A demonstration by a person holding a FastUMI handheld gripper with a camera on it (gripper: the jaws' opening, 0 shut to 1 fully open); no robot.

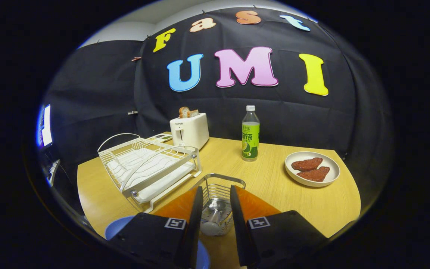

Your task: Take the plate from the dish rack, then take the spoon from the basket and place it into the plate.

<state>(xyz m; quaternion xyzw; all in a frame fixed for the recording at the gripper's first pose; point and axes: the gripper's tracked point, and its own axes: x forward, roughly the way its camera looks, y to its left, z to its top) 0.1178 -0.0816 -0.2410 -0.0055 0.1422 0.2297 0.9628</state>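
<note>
Gripper (216,209) sits at the bottom centre of the frame, above the wooden table (274,186). Its two black fingers (195,209) stand a narrow gap apart, with nothing clamped between them.

Wire basket (218,194) lies in that gap and just ahead of the fingertips, at lower centre. The spoon (215,215) rests inside it, its metal bowl visible between the fingers. Whether the fingers touch the basket wire cannot be told.

Blue plate (120,226) shows at the lower left, its rim peeking out from under the left finger body, with another blue sliver lower down by the gap. It is off the rack and on the table.

White dish rack (149,166) stands left of centre, just beyond the left finger, holding a white tray.

Behind the rack, at upper centre-left, a white toaster (189,130) carries bread slices (187,111). A green bottle (250,134) stands upright at centre. At the right, a white dish (312,169) holds two brown meat pieces (311,169).
</note>
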